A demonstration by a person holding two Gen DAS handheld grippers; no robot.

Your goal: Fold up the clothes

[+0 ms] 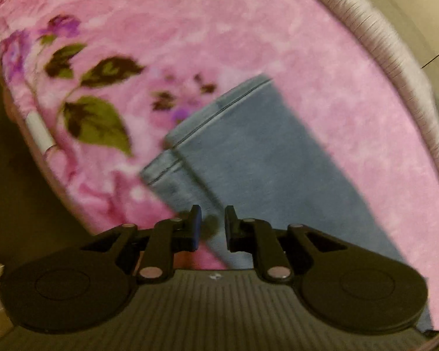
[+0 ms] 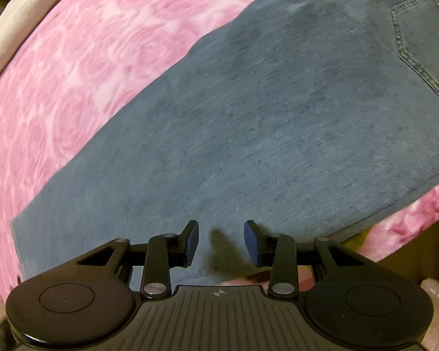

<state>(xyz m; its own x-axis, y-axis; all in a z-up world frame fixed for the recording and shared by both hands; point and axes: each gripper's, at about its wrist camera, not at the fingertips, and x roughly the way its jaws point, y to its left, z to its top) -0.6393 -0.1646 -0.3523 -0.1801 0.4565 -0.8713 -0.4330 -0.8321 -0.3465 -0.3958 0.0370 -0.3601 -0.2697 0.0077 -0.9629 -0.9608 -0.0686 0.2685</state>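
Note:
Blue jeans (image 1: 263,158) lie flat on a pink floral blanket (image 1: 219,29), the two leg hems (image 1: 190,134) stacked at the far end. My left gripper (image 1: 213,225) hovers over the leg's left edge; its jaws stand a little apart with nothing pinched between them, so it is open. In the right wrist view the jeans (image 2: 248,122) fill the middle, with a stitched back pocket (image 2: 424,41) at the upper right. My right gripper (image 2: 221,242) is open just above the denim near its lower edge, casting a shadow on it, and holds nothing.
The blanket (image 2: 73,73) covers a raised surface with a pale fringed border (image 1: 380,44) on the right. A small white strip (image 1: 39,130) lies at the blanket's left edge. Dark floor (image 1: 14,204) drops away on the left.

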